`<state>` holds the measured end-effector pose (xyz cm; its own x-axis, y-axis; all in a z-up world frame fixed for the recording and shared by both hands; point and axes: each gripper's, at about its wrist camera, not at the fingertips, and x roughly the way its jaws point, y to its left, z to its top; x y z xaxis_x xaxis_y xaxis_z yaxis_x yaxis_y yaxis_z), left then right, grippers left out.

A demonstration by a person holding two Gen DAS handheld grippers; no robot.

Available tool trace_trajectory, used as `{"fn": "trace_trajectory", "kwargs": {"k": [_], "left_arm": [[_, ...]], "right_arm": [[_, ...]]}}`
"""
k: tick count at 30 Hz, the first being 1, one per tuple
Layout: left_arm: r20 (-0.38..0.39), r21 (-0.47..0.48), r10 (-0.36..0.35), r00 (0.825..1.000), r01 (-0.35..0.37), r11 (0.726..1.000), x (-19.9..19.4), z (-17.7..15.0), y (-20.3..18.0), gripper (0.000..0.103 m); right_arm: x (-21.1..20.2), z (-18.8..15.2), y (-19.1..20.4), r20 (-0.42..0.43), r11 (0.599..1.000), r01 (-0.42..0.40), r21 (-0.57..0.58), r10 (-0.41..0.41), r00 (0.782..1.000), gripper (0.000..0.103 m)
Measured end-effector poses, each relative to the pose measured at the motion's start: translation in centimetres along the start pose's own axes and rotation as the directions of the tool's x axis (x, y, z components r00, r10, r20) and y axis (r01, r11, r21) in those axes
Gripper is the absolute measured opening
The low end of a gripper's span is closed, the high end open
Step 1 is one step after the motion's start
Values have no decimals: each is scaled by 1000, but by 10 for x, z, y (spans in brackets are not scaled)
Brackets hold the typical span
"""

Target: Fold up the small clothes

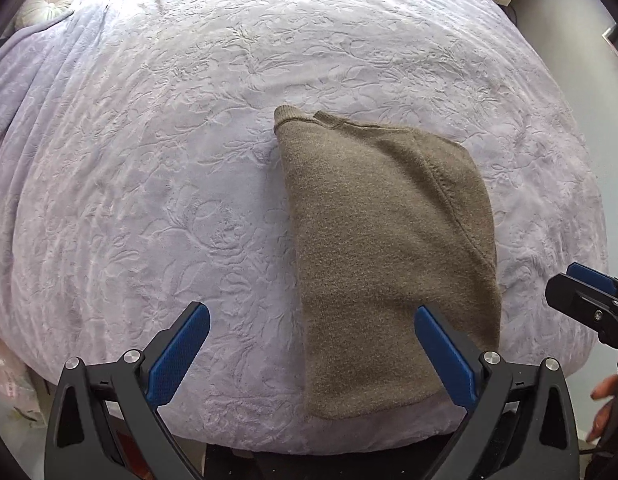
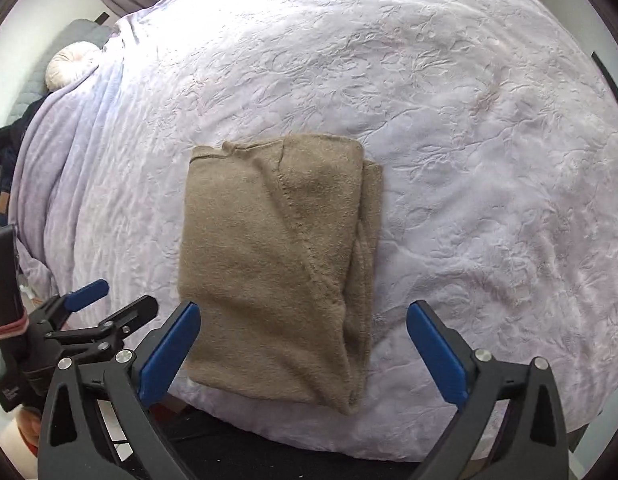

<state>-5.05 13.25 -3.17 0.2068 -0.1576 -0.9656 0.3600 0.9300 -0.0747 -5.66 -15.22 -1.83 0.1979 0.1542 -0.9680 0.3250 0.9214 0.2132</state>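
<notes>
I am holding both claws wide apart and gripping nothing, the left claw (image 1: pixel 311 330) and right claw (image 2: pixel 303 328) hovering over a folded brown sweater (image 2: pixel 277 264) lying near the lavender bed's (image 2: pixel 469 120) front edge.

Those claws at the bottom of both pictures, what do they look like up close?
Each claw, left claw and right claw, is a black plastic frame ending in two flat fingers faced with dimpled blue pads. Silver round screw heads mark the joints. Seen from the right wrist view, the left one has a black handle with a reddish band around it.
</notes>
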Motion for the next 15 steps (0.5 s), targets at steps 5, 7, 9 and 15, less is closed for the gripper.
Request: {"fn": "trace_trajectory", "kwargs": {"k": [5, 7, 9, 15], "left_arm": [[-65, 13, 27, 998, -26, 1000, 11, -3, -2, 103], [-78, 12, 34, 996, -33, 999, 12, -5, -2, 103], [-87, 15, 43, 995, -42, 999, 13, -7, -2, 103], [-110, 23, 56, 992, -54, 998, 16, -8, -3, 103]], "right_arm": [[16, -7, 3, -121, 999, 45, 8, -44, 992, 103], [18, -10, 0, -141, 998, 65, 27, -60, 988, 103], [20, -12, -4, -146, 997, 60, 50, -52, 988, 103], [22, -15, -11, -173, 993, 85, 82, -70, 982, 103]]}}
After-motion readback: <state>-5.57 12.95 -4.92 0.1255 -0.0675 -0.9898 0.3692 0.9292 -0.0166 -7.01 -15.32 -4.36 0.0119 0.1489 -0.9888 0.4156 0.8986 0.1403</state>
